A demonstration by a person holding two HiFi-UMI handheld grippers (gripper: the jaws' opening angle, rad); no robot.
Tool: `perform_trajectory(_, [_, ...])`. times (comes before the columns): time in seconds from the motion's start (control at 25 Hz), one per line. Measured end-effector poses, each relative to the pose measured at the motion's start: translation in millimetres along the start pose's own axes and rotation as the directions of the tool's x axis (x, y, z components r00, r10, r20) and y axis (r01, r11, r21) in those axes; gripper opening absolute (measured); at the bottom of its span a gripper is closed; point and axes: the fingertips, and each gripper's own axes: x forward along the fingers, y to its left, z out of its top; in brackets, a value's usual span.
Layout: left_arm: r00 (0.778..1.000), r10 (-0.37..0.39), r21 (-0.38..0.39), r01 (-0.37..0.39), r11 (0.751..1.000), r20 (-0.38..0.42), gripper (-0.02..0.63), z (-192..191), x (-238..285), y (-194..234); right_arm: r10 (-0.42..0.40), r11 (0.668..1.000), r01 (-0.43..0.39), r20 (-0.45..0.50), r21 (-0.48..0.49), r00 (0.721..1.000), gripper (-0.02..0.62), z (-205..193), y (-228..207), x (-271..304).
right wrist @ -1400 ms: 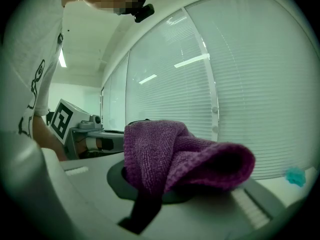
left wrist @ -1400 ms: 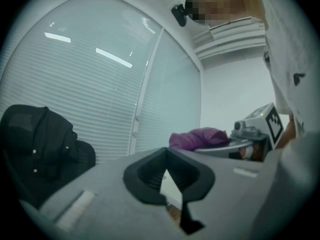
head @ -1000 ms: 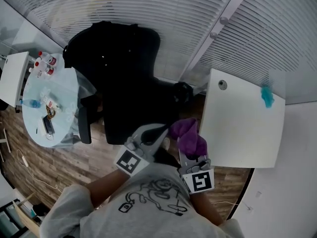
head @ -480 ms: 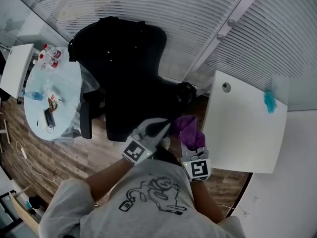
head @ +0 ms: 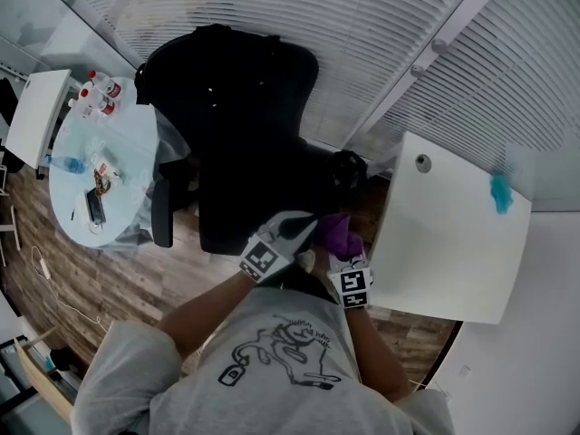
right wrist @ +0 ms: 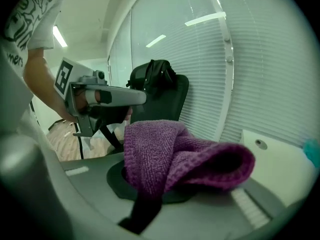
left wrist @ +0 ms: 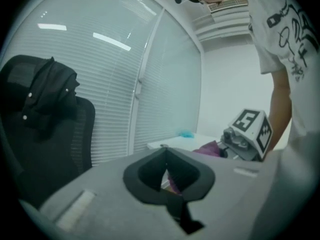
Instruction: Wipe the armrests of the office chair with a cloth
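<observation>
As the armrests (head: 161,211) are to be wiped, the cloth (right wrist: 175,154) is clenched in the right claw (head: 338,236), the left claw (left wrist: 166,154) closed, empty.

The cloth (right wrist: 185,156) hides the jaws of the right gripper (right wrist: 150,196).

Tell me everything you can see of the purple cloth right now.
The purple cloth is a knitted-looking rag, bunched and folded over itself. The right tool is shut on one fold, and the rest drapes over its top. It is held up between the black office chair and the white table, apparently touching neither.
</observation>
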Motion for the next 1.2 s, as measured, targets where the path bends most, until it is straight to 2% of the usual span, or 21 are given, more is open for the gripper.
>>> perform_trajectory(0.24, [0.997, -0.011, -0.078, 0.004, 0.997, -0.081, 0.000, -45.5, 12.2, 10.2, 0.032, 0.999, -0.028, -0.117, 0.030, 0.993, 0.040, -50.8, 0.1, 27.9])
perform_trajectory(0.56, [0.993, -0.014, -0.096, 0.002, 0.995, -0.121, 0.000, -61.3, 14.7, 14.9, 0.080, 0.996, -0.067, -0.273, 0.058, 0.959, 0.040, -103.7, 6.4, 47.8])
perform_trajectory(0.8, [0.992, -0.016, -0.101, 0.003, 0.995, -0.126, 0.000, -63.2, 12.5, 19.3, 0.090, 0.995, -0.074, -0.288, 0.066, 0.953, 0.040, -102.9, 3.8, 58.0])
perform_trajectory(1.08, [0.990, 0.013, -0.108, -0.029, 0.994, -0.142, 0.000, -67.3, 1.1, 32.4, 0.090, 0.995, -0.076, -0.294, 0.058, 0.951, 0.040, -88.8, -12.4, 87.7])
perform_trajectory(1.2, [0.989, 0.026, -0.109, -0.042, 0.993, -0.148, 0.000, -69.4, -5.6, 37.4, 0.091, 0.996, -0.081, -0.324, 0.044, 0.942, 0.040, -78.1, -19.6, 101.9])
